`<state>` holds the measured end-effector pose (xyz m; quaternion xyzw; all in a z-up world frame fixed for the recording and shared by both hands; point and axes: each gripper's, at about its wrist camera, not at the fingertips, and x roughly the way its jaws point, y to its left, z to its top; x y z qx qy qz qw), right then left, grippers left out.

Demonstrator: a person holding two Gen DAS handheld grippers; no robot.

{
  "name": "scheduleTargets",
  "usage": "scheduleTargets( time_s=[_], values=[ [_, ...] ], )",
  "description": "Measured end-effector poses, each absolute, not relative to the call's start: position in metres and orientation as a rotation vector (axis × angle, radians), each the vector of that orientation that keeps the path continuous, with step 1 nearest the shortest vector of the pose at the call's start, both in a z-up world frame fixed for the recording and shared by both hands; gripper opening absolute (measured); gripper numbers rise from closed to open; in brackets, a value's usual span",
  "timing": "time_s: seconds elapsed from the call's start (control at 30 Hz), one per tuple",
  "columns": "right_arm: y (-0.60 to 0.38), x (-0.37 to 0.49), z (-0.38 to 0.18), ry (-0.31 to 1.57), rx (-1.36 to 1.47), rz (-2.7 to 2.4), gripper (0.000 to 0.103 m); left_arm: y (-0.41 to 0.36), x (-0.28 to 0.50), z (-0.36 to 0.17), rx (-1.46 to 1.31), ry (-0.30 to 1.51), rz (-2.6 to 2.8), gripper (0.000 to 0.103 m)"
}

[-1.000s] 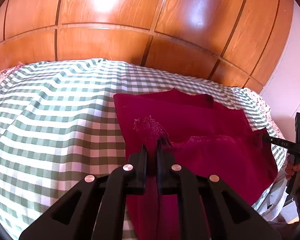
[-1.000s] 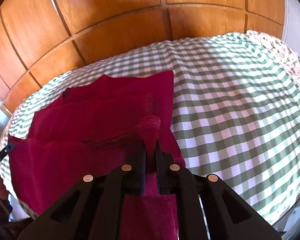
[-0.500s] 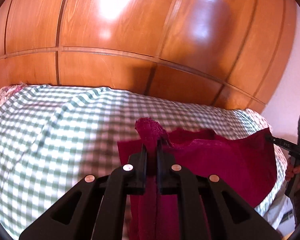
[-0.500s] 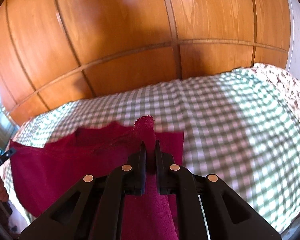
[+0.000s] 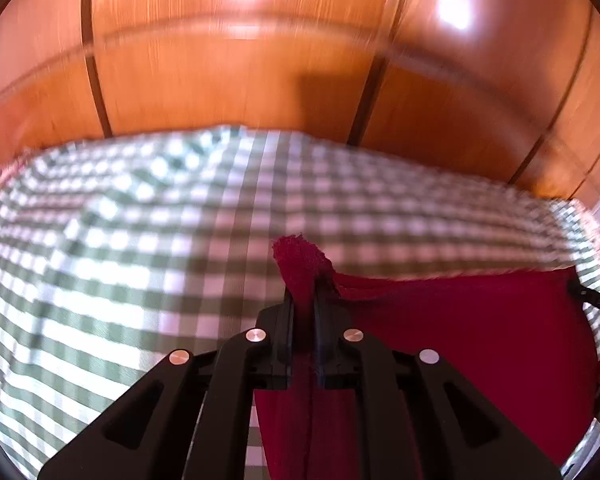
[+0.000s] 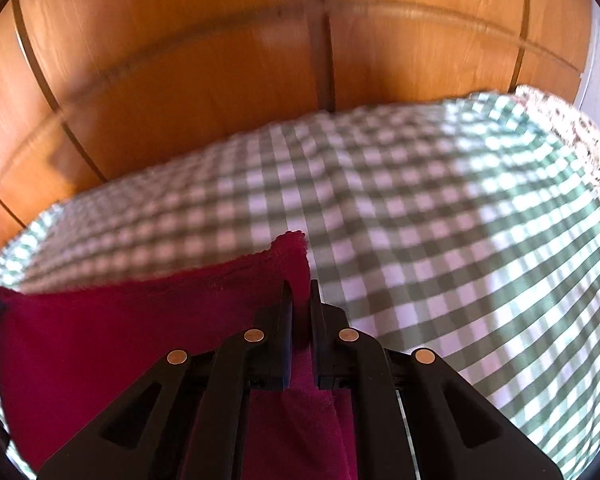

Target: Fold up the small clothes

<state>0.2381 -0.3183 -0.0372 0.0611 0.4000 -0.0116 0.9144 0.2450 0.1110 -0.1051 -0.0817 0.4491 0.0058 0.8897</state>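
A dark red garment [image 5: 460, 332] hangs stretched between my two grippers above the green-checked bed cover [image 5: 140, 240]. My left gripper [image 5: 302, 300] is shut on its left corner, a tuft of cloth sticking up past the tips. In the right wrist view my right gripper [image 6: 300, 292] is shut on the other corner of the red garment [image 6: 120, 328], which spreads to the left. The right gripper shows at the far right of the left wrist view [image 5: 592, 300]. The part of the garment below the grippers is hidden.
A polished wooden panelled wall [image 5: 260, 72] rises right behind the bed. A floral sheet edge [image 6: 580, 128] shows at the bed's right side. The checked cover [image 6: 460, 220] spreads ahead of both grippers.
Both grippers have lifted the garment's front edge off the bed and carried it forward toward the wall. The part lying flat on the bed is no longer visible. The view is blurred by motion.
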Motion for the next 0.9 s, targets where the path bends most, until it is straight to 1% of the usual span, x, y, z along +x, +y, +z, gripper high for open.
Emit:
scheduleTargets(
  time_s=[0.03,0.07,0.1,0.13,0.17,0.23,0.27,0.3,0.33,0.53,0.6,0.67,0.7,0.77,0.87,0.9],
  values=[
    [-0.319,0.237,-0.040,0.829,0.131,-0.014,0.006,0.111,0.246,-0.111,-0.172,0.954,0.022,0.016],
    [-0.320,0.234,-0.040,0.822,0.142,-0.006,0.006,0.113,0.244,-0.114,-0.191,0.960,0.024,0.018],
    [-0.323,0.231,-0.038,0.816,0.155,0.007,0.009,0.116,0.240,-0.112,-0.207,0.951,0.022,0.021],
    [-0.327,0.225,-0.034,0.808,0.169,0.020,0.013,0.119,0.234,-0.108,-0.225,0.940,0.021,0.028],
    [-0.331,0.217,-0.030,0.797,0.179,0.028,0.015,0.124,0.225,-0.102,-0.246,0.922,0.017,0.029],
    [-0.340,0.199,-0.023,0.779,0.204,0.054,0.028,0.128,0.212,-0.095,-0.261,0.899,-0.002,0.033],
    [-0.344,0.189,-0.020,0.772,0.222,0.069,0.032,0.130,0.199,-0.091,-0.265,0.887,-0.018,0.034],
    [-0.350,0.174,-0.019,0.764,0.240,0.081,0.043,0.132,0.187,-0.088,-0.268,0.877,-0.033,0.037],
    [-0.355,0.161,-0.019,0.759,0.250,0.088,0.047,0.133,0.173,-0.087,-0.274,0.869,-0.055,0.041],
    [-0.377,0.082,-0.037,0.797,0.323,0.142,0.047,0.142,0.105,-0.094,-0.340,0.894,-0.157,0.051],
    [-0.376,0.059,-0.049,0.823,0.340,0.164,0.047,0.142,0.080,-0.100,-0.373,0.913,-0.191,0.052],
    [-0.375,0.044,-0.058,0.836,0.353,0.175,0.047,0.141,0.059,-0.104,-0.404,0.919,-0.224,0.054],
    [-0.376,0.037,-0.062,0.840,0.366,0.180,0.047,0.140,0.051,-0.107,-0.424,0.920,-0.243,0.058],
    [-0.376,0.029,-0.071,0.844,0.397,0.195,0.047,0.135,0.039,-0.112,-0.450,0.930,-0.273,0.058],
    [-0.371,0.029,-0.079,0.856,0.391,0.190,0.046,0.123,0.031,-0.121,-0.433,0.951,-0.281,0.053],
    [-0.369,0.031,-0.081,0.862,0.378,0.187,0.031,0.121,0.033,-0.125,-0.426,0.959,-0.286,0.036]
  ],
)
